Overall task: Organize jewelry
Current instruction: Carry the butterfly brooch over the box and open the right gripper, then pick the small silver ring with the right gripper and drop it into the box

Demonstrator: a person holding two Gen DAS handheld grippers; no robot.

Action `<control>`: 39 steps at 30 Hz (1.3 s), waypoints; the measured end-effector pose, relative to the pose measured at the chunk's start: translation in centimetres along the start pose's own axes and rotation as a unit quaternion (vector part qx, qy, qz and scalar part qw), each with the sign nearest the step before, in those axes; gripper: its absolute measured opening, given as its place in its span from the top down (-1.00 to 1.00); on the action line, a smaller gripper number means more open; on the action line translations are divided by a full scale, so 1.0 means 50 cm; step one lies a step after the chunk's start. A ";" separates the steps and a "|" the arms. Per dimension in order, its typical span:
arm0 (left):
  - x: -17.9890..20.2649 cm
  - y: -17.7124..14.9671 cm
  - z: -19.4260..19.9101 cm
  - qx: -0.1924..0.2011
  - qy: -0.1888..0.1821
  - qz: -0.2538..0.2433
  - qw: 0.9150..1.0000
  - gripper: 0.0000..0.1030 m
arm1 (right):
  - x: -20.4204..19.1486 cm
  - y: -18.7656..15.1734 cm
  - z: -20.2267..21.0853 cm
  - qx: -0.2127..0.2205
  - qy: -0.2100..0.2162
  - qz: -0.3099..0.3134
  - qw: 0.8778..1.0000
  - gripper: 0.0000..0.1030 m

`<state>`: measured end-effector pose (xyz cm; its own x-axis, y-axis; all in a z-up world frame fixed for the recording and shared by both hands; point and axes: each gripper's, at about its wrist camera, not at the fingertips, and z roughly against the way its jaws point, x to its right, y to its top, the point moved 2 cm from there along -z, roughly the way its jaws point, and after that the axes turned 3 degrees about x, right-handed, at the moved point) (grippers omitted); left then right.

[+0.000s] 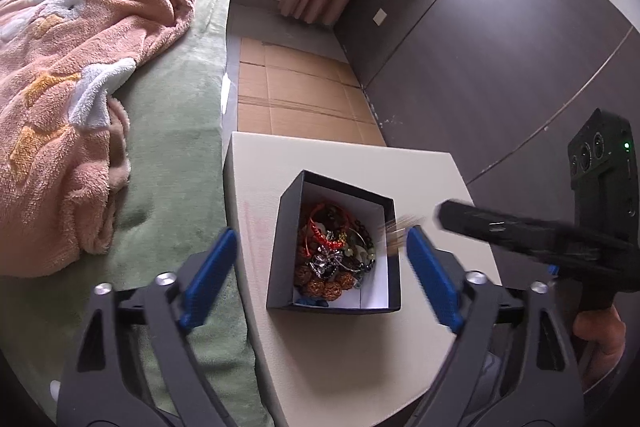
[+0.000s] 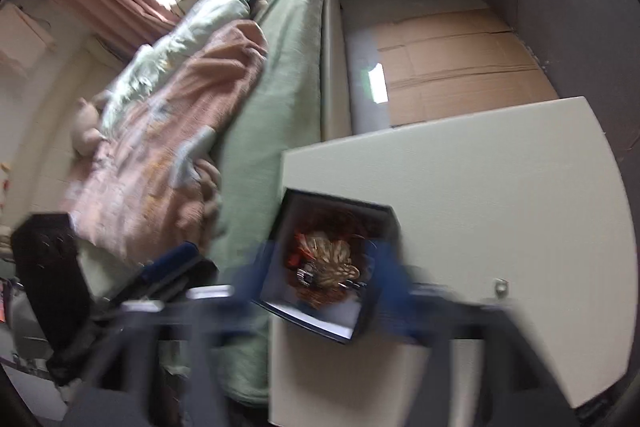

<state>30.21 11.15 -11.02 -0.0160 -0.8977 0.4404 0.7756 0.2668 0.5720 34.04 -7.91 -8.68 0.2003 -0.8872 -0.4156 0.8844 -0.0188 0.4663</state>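
A black box (image 1: 288, 255) with a white inside stands on a white table (image 1: 340, 355). It holds a tangle of jewelry (image 1: 334, 255): red cord, brown beads, silver pieces. My left gripper (image 1: 320, 267) is open, its blue fingers either side of the box, above it. A blurred gold piece (image 1: 396, 231) is falling at the box's right rim, just off the right gripper's black tip. In the right wrist view the box (image 2: 376, 307) lies between my right gripper's (image 2: 324, 279) blurred, spread blue fingers, with the gold fan-shaped piece (image 2: 332, 263) over the jewelry.
A bed with a green sheet (image 1: 176, 187) and a pink blanket (image 1: 72, 107) runs along the table's left edge. Flattened cardboard (image 1: 304, 95) lies on the floor beyond. A dark wall (image 1: 500, 47) stands to the right. A small metal piece (image 2: 500, 287) lies on the table.
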 end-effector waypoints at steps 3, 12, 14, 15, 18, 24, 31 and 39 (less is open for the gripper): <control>-0.002 -0.001 0.004 0.009 -0.003 0.000 1.000 -0.83 | 0.029 -0.005 0.009 -0.002 -0.015 -0.007 1.000 -0.44; 0.012 -0.016 -0.011 0.015 -0.020 -0.001 1.000 -0.90 | 0.204 -0.059 -0.015 -0.037 -0.132 -0.045 0.990 0.14; 0.014 -0.022 -0.018 0.012 -0.020 -0.002 1.000 -0.90 | 0.232 -0.073 -0.031 -0.048 -0.150 -0.051 0.986 0.23; 0.016 -0.025 -0.021 0.010 -0.020 -0.003 1.000 -0.90 | 0.244 -0.078 -0.040 -0.054 -0.157 -0.054 0.985 0.29; 0.017 -0.032 -0.032 0.003 -0.020 -0.004 1.000 -0.90 | 0.260 -0.086 -0.064 -0.069 -0.173 -0.050 0.981 0.39; 0.006 -0.039 -0.041 0.001 -0.016 0.006 1.000 -0.90 | 0.266 -0.087 -0.112 -0.088 -0.198 -0.037 0.976 0.53; 0.005 -0.040 -0.043 0.003 -0.006 0.002 1.000 -0.90 | 0.241 -0.085 -0.132 -0.093 -0.222 -0.009 0.971 0.76; 0.016 -0.037 -0.016 0.022 0.000 -0.018 1.000 -0.90 | 0.213 -0.086 -0.081 -0.066 -0.201 -0.015 0.977 0.76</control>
<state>29.26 9.66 -12.28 -0.0437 -0.9066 0.4198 0.7463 0.2498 0.6170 34.08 -15.41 -18.24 0.0158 -0.9971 -0.0740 0.9393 -0.0105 0.3429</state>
